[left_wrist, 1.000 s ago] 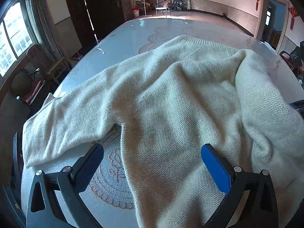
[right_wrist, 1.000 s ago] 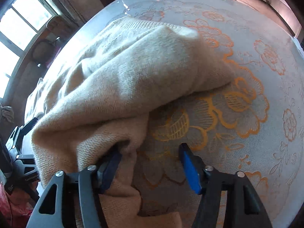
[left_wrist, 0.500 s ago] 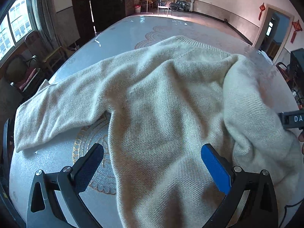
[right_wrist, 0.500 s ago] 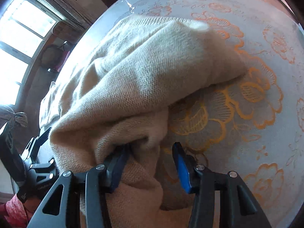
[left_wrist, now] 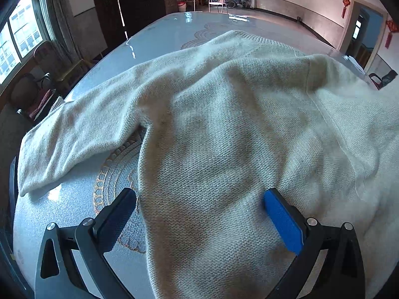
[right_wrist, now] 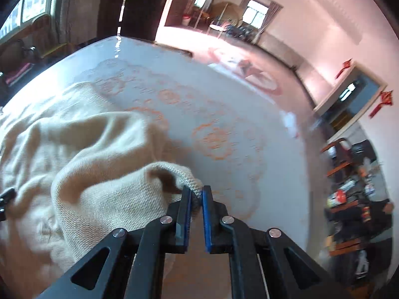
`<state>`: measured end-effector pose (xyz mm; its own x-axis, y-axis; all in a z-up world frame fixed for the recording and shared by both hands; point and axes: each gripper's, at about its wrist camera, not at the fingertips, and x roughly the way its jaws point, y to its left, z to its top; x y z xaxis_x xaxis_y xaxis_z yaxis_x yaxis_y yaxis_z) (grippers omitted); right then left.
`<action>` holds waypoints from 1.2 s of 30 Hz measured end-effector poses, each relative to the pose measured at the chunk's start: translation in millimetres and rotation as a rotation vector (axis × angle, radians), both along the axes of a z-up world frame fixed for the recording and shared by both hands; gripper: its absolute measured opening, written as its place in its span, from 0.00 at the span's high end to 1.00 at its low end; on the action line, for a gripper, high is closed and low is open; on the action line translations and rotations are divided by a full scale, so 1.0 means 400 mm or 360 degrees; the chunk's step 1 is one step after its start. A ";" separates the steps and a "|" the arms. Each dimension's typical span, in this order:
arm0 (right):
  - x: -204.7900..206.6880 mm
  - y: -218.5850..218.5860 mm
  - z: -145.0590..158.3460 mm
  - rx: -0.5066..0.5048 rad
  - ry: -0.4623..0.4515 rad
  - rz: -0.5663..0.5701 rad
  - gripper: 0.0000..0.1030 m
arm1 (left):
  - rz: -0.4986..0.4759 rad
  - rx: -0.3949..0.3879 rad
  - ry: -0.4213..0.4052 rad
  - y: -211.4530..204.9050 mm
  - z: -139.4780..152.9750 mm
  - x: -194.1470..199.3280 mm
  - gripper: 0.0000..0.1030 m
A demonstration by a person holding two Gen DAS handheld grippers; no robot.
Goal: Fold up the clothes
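Your right gripper (right_wrist: 196,195) has just gone from half-spread jaws straddling the sweater's edge on the table to jaws clenched on a fold of that knit, and the hand has come up and tipped so the camera now looks across the room instead of straight down at the cloth. That reads as grasp done, lift started: the first fold of the cream sweater (left_wrist: 224,134) is under way, nothing folded flat yet. In the right wrist view the pinched bit is a ribbed edge, cuff or hem, cannot tell which, poking up between the blue pads, with the rest of the knit hanging off to the left of the jaws and draping back onto the patterned table (right_wrist: 219,129). Your left gripper (left_wrist: 199,214) has barely shifted; its jaws stand wide apart and released, nothing pressed between them. The sweater body runs up the middle between those two fingers and beneath them, left finger over bare tablecloth just beside the sweater's side edge, right finger over the knit. The far sleeve lies stretched out to the left on the table, clear of both jaws. Frame is motion-blurred on the right side, so contact beyond the pinch is unclear.
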<state>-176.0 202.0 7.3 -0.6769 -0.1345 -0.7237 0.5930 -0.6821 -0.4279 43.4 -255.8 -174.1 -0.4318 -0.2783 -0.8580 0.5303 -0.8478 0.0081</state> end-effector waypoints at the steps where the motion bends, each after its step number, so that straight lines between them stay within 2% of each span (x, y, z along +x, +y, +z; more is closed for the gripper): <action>1: -0.022 0.029 0.023 0.0050 0.0096 -0.0034 0.93 | -0.0014 -0.0009 0.0000 0.005 -0.002 -0.004 0.00; 4: -0.045 0.067 0.080 0.0223 0.0340 -0.0131 0.93 | -0.0067 -0.0014 0.0006 0.023 -0.004 -0.014 0.00; 5: -0.057 0.075 0.074 0.0252 0.0320 -0.0157 0.93 | -0.0087 -0.0012 0.0008 0.029 -0.004 -0.018 0.00; 9: -0.127 0.137 -0.018 0.0243 0.0005 -0.0268 0.89 | -0.0162 -0.0057 0.0008 0.062 -0.003 -0.033 0.00; 11: -0.120 0.194 -0.061 0.0128 -0.0121 -0.0400 0.79 | -0.0195 -0.0107 0.0004 0.076 0.000 -0.036 0.00; 14: -0.050 0.288 -0.093 -0.0122 -0.0197 -0.0594 0.76 | -0.0215 -0.0157 0.0009 0.082 0.001 -0.025 0.00; 17: 0.055 0.352 -0.105 -0.0273 -0.0233 -0.0650 0.76 | -0.0226 -0.0161 0.0061 0.075 -0.008 -0.012 0.00; 20: 0.131 0.406 -0.106 -0.0440 -0.0326 -0.0712 0.76 | -0.0271 -0.0269 0.0110 0.081 -0.010 -0.034 0.00; 23: 0.190 0.419 -0.136 -0.0611 -0.0566 -0.0670 0.74 | -0.0382 -0.0392 0.0115 0.070 -0.006 -0.086 0.00; 26: 0.263 0.358 -0.182 -0.0652 -0.0888 -0.0443 0.73 | -0.0469 -0.0474 0.0110 0.032 0.001 -0.155 0.00; 29: 0.329 0.311 -0.228 -0.0625 -0.1117 -0.0394 0.74 | -0.0423 -0.0439 0.0054 0.001 0.032 -0.187 0.00; 33: 0.365 0.298 -0.267 -0.0609 -0.1122 -0.0467 0.74 | -0.0397 -0.0316 0.0171 0.017 0.088 -0.125 0.00; 36: 0.369 0.276 -0.279 -0.0713 -0.1166 -0.0423 0.72 | -0.0441 -0.0179 0.0201 0.050 0.098 -0.065 0.00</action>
